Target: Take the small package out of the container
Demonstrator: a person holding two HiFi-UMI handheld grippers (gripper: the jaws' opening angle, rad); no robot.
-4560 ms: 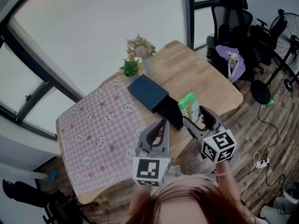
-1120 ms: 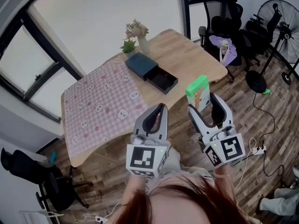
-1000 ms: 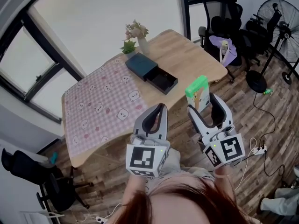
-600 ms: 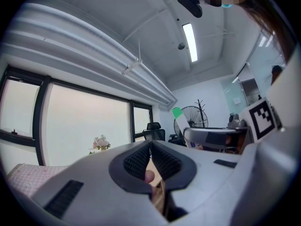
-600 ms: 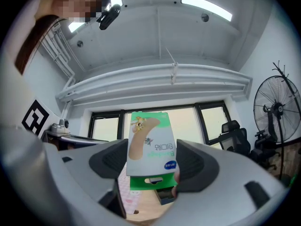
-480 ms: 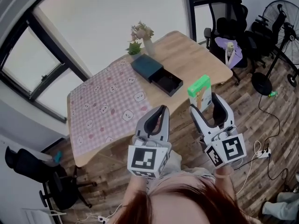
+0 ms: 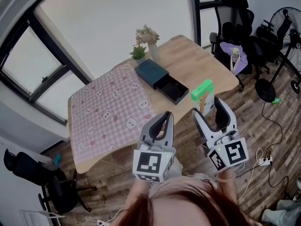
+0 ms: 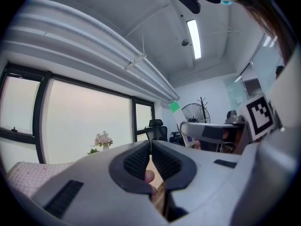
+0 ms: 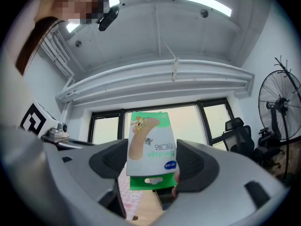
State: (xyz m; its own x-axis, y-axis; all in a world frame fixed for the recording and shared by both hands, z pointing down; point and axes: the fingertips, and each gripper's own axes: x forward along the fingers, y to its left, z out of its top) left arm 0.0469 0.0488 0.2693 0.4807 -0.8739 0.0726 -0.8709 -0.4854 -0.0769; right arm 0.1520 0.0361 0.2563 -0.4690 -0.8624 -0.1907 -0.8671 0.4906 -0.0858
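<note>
The right gripper (image 7: 208, 108)'s jaws clamp the small green-and-white package (image 7: 202, 89), now lifted far from the dark blue drawer box (image 7: 162, 79); removal looks done. The left gripper (image 7: 164, 116)'s jaws are together.

Table: your head view shows a light wooden table (image 7: 207, 67) slanting across the middle of the frame.
Cloth: a pink checked tablecloth (image 7: 108, 112) printed with small animal faces covers the table's left half; the right half is bare wood.
Flowers: a pale vase of pinkish flowers (image 7: 151, 40) stands at the table's far edge, upper centre, with a small green plant (image 7: 138, 53) just left of it.
Chairs: you have black office chairs (image 7: 233, 20) at upper right, one bearing a purple cloth (image 7: 235, 55); another black chair (image 7: 28, 171) sits lower left.
Fan: a standing fan (image 7: 287, 27) is at the right edge.
Floor: wood planks (image 7: 263, 121), with a white power strip (image 7: 263, 161) at lower right.
Windows: dark-framed windows (image 7: 108, 18) fill your upper left.
</note>
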